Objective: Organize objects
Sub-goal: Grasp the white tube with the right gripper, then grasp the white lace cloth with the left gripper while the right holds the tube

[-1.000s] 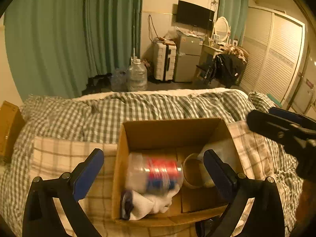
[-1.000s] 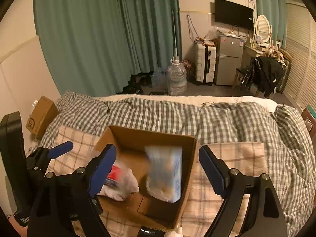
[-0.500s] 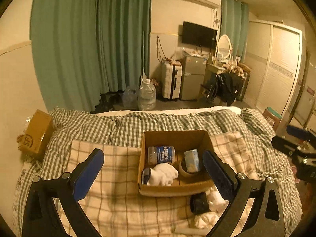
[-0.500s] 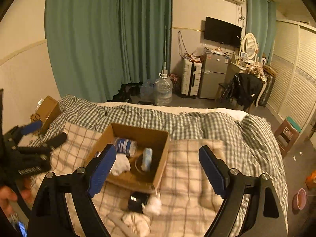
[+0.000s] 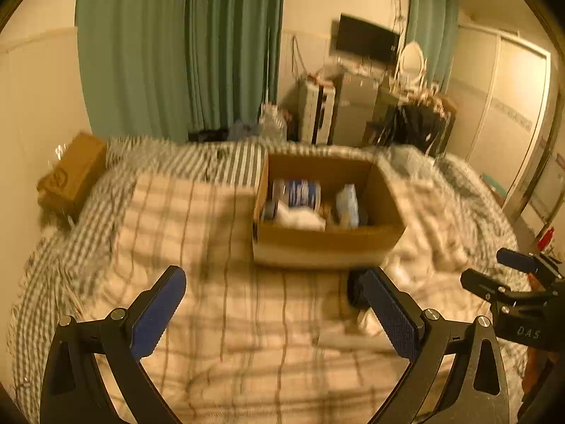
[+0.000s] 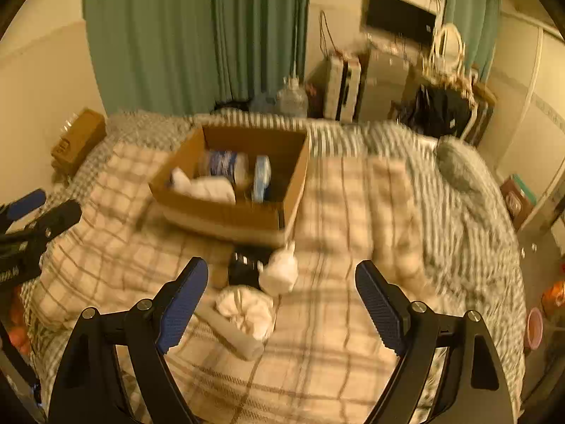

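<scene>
Cardboard box [image 6: 233, 212]: open-topped, resting on the plaid blanket [image 6: 335, 318] toward the foot end of the bed [image 5: 63, 247], lengthwise middle. Contents, left to right: white cloth [image 6: 208, 187] against the near wall; blue-and-white labelled container [image 6: 222, 164] lying on its side behind it; pale blue packet [image 6: 262, 176] standing on edge. Views are motion-blurred; labels unreadable.

Small brown carton [image 6: 77, 139]: at the bed's far left edge, against the wall.

Left gripper [image 5: 272, 312]: jaws wide apart, nothing between them, held above the blanket on the near side of the box.

Black item [image 6: 243, 265]: on the blanket just before the box's near wall; kind cannot be told.

White bundle [image 6: 280, 268]: touching the black item's right side.

Second white bundle [image 6: 247, 309]: just nearer, lying on a flat pale item.

Right gripper [image 6: 282, 304]: jaws wide apart, empty, above the loose items.

Green check duvet [image 6: 487, 219]: covers the bed's right edge.
</scene>
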Action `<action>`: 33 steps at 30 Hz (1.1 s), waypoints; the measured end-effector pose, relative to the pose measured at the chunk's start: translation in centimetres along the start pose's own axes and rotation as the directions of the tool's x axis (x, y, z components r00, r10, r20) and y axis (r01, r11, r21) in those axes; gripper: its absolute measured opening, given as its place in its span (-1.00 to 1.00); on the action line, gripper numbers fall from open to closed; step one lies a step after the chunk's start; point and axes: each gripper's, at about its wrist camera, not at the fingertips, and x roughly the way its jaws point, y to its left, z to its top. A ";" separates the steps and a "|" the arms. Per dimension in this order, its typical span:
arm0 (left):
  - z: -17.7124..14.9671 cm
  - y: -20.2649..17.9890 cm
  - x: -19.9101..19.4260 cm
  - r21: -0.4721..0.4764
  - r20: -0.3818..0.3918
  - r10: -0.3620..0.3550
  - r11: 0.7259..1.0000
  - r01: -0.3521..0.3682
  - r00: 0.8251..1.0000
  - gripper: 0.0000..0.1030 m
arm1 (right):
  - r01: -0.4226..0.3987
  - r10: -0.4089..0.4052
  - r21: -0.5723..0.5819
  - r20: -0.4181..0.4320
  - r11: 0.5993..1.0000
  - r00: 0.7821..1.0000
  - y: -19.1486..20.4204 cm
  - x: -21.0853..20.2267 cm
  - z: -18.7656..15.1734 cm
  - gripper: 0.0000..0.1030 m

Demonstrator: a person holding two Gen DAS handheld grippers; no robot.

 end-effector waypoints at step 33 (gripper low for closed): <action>-4.0 -1.5 3.7 0.009 -0.150 0.009 1.000 -0.007 0.989 1.00 | -0.081 0.068 -0.114 -0.112 0.990 0.991 2.7 1.3 -3.7 -0.59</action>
